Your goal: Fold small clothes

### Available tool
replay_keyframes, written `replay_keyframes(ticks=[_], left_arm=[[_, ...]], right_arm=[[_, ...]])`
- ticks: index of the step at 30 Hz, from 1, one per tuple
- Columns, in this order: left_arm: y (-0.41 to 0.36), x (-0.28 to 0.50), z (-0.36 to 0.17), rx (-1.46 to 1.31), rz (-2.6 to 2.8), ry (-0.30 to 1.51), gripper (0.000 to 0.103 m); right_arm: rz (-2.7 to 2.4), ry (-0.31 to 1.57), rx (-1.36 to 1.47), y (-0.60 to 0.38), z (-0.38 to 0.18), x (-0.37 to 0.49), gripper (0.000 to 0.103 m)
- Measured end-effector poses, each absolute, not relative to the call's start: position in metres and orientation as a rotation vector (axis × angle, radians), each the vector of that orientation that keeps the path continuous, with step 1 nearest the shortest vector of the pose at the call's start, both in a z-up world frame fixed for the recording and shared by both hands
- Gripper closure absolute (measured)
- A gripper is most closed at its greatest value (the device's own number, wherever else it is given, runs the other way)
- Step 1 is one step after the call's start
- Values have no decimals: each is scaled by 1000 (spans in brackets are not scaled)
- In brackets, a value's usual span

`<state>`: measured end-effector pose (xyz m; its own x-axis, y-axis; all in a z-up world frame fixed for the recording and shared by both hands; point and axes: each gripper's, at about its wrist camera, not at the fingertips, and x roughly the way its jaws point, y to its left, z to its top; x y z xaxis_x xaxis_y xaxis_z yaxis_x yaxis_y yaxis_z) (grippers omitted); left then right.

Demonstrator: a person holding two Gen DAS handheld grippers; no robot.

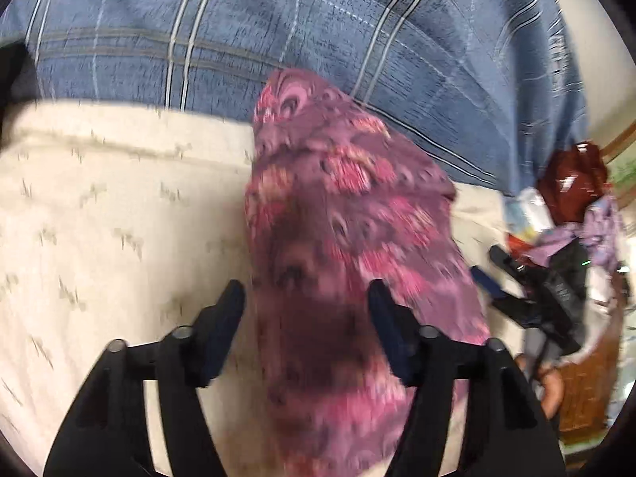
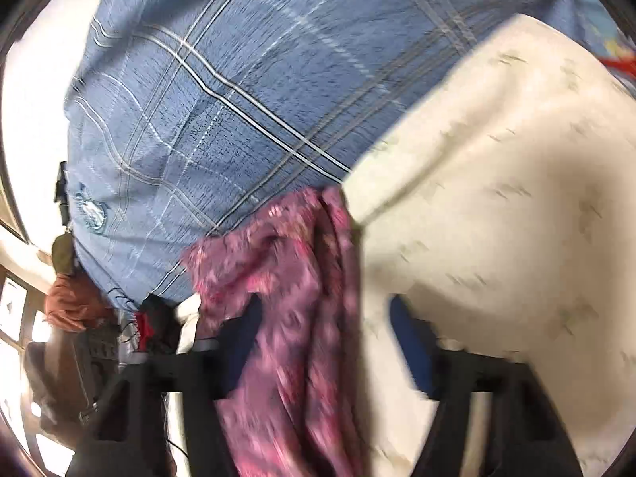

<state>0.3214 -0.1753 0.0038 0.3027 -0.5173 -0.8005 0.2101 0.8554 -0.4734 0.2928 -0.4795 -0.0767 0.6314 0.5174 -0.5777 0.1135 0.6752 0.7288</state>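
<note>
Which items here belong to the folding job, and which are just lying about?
In the job:
pink patterned garment
left hand-held gripper, open
right hand-held gripper, open

Lying about:
blue plaid cloth
cream bedcover
clutter pile beyond the bed's edge

I can read no text in either view; the round emblem (image 2: 92,211) on my blue plaid shirt (image 2: 238,99) is blurred.

One pink patterned garment (image 1: 349,214), one blue plaid cloth (image 1: 278,20), one cream sheet (image 1: 99,206), two tools (image 1: 306,298)
</note>
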Motion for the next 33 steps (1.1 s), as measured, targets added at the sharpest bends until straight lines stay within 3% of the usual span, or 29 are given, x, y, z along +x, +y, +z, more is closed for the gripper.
replay_keyframes(ticks=[3, 5, 8, 9, 10, 11, 13, 14, 16, 33], left_arm=[[-178, 313, -11, -344, -537, 1218, 34], [-196, 315, -14, -349, -530, 1241, 27], [-207, 311, -13, -341, -482, 1226, 27], [-206, 308, -6, -347, -469, 1217, 31], [-206, 306, -3, -347, -448, 1207, 43], [-207, 305, 0, -334, -433, 1198, 55], [-215, 307, 3, -300, -426, 1171, 66], [-218, 305, 6, -277, -420, 1158, 69], [-226, 300, 12, -226, -407, 1130, 71], [-162, 240, 63, -231, -359, 1027, 72]], right_arm=[[335, 873, 803, -469, -86, 283, 32], [414, 875, 769, -466, -81, 278, 29], [500, 942, 625, -431, -69, 277, 30], [449, 935, 536, -420, -65, 276, 32], [410, 919, 497, -415, -63, 275, 38], [385, 906, 503, -414, -63, 274, 50], [354, 888, 575, -422, -66, 272, 65], [344, 877, 597, -424, -65, 269, 72], [328, 863, 601, -425, -62, 262, 75], [337, 789, 467, -354, 13, 204, 77]])
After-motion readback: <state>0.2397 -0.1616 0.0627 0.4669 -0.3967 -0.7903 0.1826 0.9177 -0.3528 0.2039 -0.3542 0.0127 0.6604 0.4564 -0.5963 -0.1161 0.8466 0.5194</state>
